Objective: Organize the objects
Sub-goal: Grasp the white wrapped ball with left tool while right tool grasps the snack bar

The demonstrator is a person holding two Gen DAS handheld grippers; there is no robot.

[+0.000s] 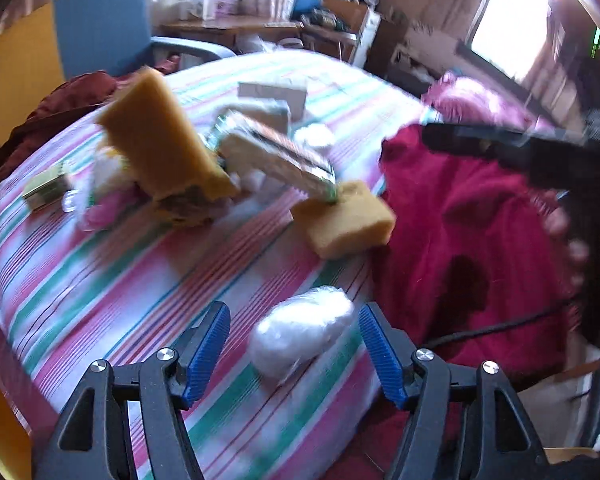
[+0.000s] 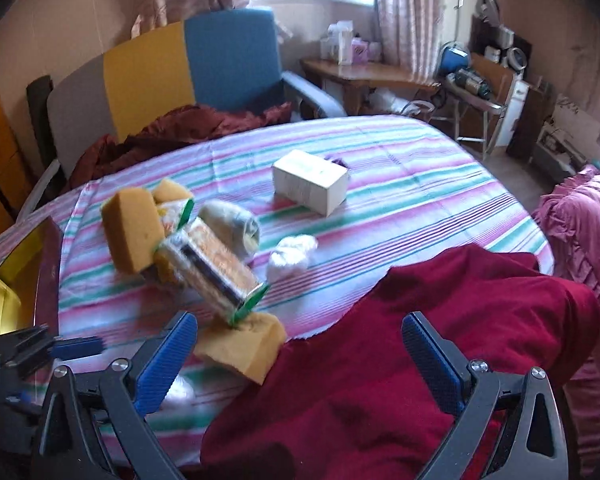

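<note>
On the striped bedsheet (image 2: 400, 168) a loose heap is seen: yellow sponges, a long packet of sponges in clear wrap (image 2: 216, 268), a rolled pale cloth (image 2: 232, 224) — all leaning on one another, which reads as things dropped together and not yet sorted. The packet is propped with its green end resting on a single yellow sponge (image 1: 348, 220) lying nearest the red cloth (image 2: 420, 360); a taller sponge (image 1: 160, 148) is tilted up against the heap. The left gripper (image 1: 294, 350) is held low over the sheet with its jaws apart, and a white plastic-wrapped bundle (image 1: 300, 330) lies between the blue pads, untouched by either as far as can be seen — a likely next pick, judged from that framing. The right gripper (image 2: 300, 360) is also spread wide, nothing clamped; it is poised over the edge of the red cloth, with the near sponge just beside its left pad. As for containers, a white cardboard box (image 2: 310, 180) is set apart toward the middle of the sheet, closed as far as can be told, so its contents are not known. A yellow-lined box (image 2: 16, 276) is glimpsed at the left edge; what it holds cannot be made out. A second white bundle (image 2: 292, 258) sits near the packet.
</note>
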